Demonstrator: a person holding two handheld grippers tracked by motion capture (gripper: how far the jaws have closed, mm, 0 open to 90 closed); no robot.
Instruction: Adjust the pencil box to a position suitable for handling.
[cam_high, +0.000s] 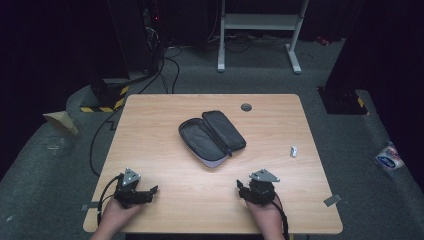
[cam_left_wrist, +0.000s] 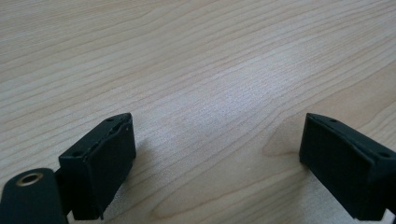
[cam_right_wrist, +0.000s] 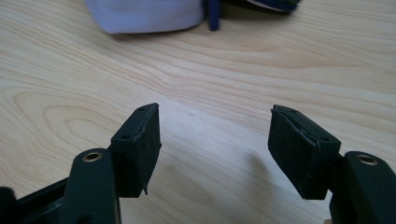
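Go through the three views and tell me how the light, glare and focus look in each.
High view: the table is evenly lit, the room behind nearly black, the open pouch soft but readable. Left gripper view: a pale sheen on the wood between the left hand-held gripper's open jaws. Right gripper view: bright, washed-out wood, and soft shadows under the right hand-held gripper.

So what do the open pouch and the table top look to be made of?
Pouch: apparently woven fabric, dark and matte outside, with a paler lining at its edge and a zip around it. Table top: light wood-grain surface with a slight sheen, possibly laminate rather than solid wood.
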